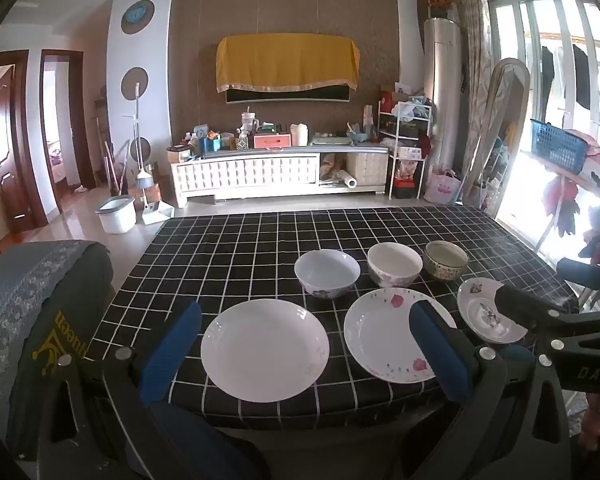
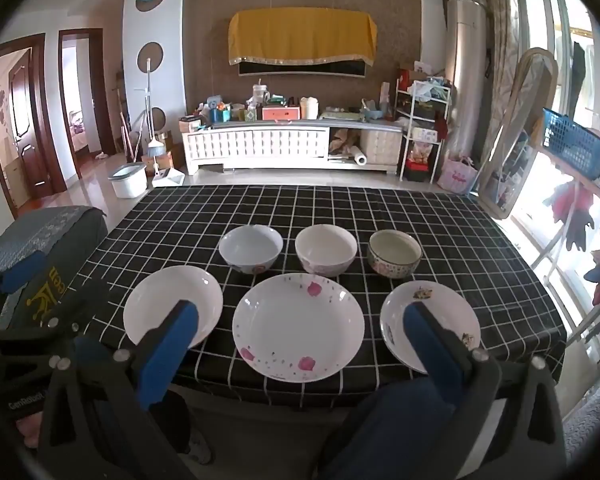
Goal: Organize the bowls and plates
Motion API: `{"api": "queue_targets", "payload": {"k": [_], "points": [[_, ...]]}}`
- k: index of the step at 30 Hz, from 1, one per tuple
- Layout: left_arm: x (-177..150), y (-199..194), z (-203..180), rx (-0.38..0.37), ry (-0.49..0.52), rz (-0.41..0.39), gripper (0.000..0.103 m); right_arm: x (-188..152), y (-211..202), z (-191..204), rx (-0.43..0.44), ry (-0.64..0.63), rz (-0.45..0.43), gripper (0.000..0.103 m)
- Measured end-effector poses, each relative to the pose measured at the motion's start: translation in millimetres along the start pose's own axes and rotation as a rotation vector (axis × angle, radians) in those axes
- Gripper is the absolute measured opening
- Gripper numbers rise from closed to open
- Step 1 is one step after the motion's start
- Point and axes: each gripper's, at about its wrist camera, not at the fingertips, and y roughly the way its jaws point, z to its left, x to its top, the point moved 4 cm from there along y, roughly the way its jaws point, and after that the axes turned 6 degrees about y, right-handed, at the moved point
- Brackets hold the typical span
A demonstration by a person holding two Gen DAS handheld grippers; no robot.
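Three plates lie in a front row on the black checked tablecloth (image 2: 260, 204): a plain white plate (image 2: 172, 300), a pink-flowered plate (image 2: 298, 332) and a smaller patterned plate (image 2: 444, 308). Behind them stand a white bowl (image 2: 251, 246), a flowered bowl (image 2: 326, 248) and a darker patterned bowl (image 2: 394, 254). My right gripper (image 2: 300, 312) hovers open before the flowered plate, holding nothing. My left gripper (image 1: 306, 312) is open and empty near the table's front edge, between the plain plate (image 1: 264, 348) and the flowered plate (image 1: 384, 332). It touches neither.
A chair with a grey patterned cover (image 1: 28, 300) stands at the table's left. A drying rack with a blue basket (image 2: 572, 148) lines the right side by the window. A white bucket (image 1: 116, 214) and a cluttered TV cabinet (image 1: 260, 172) are beyond the table.
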Motion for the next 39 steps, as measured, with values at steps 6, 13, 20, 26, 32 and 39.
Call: {"api": "queue_targets", "payload": {"k": [6,13,20,26,32,39], "points": [[-4,3,1,-0.018,-0.005,0.019,0.103,-4,-2,-1,-0.002,-0.004,0.006,0.103],[-4,5,0,-0.018,-0.003,0.024,0.103,-6,-2,-2,-0.005,-0.005,0.018,0.103],[-5,7,-2,-0.022,-0.004,0.03,0.103,-6,1,-3,-0.015,-0.004,0.028,0.103],[-6,7,-3,-0.024,-0.005,0.031,0.103,-7,1,-4,-0.016,-0.005,0.029,0.103],[-6,6,-4,-0.025,-0.004,0.031,0.103,-7,0,-5,-0.018,-0.004,0.03,0.103],[-6,6,-6,-0.024,-0.004,0.037,0.103,-9,0,-7,-0.017,-0.006,0.033,0.103]]}}
